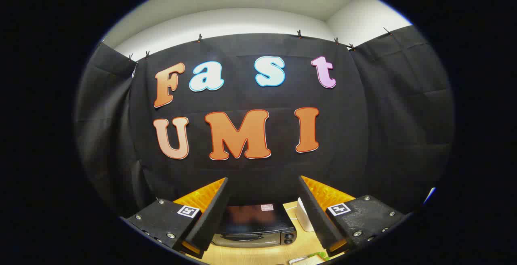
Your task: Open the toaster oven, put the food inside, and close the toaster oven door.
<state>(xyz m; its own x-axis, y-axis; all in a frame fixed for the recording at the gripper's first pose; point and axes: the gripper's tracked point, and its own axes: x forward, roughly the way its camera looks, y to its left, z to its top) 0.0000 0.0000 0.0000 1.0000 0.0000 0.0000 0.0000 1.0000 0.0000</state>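
My gripper point(264, 184) is held high and stands open, with nothing between its fingers. Far below and ahead, seen through the gap between them, the black toaster oven point(255, 223) sits on a light wooden table point(258, 255) against the booth's black wall. Its glass door point(248, 238) with a handle faces me and looks closed. Near the table's front edge, by the right finger, a small part of a tray or plate with something green point(311, 258) shows; I cannot tell what food it holds.
A white rounded object point(303, 215) stands on the table just right of the oven, partly hidden by the right finger. The black cloth wall rises right behind the oven and wraps around both sides.
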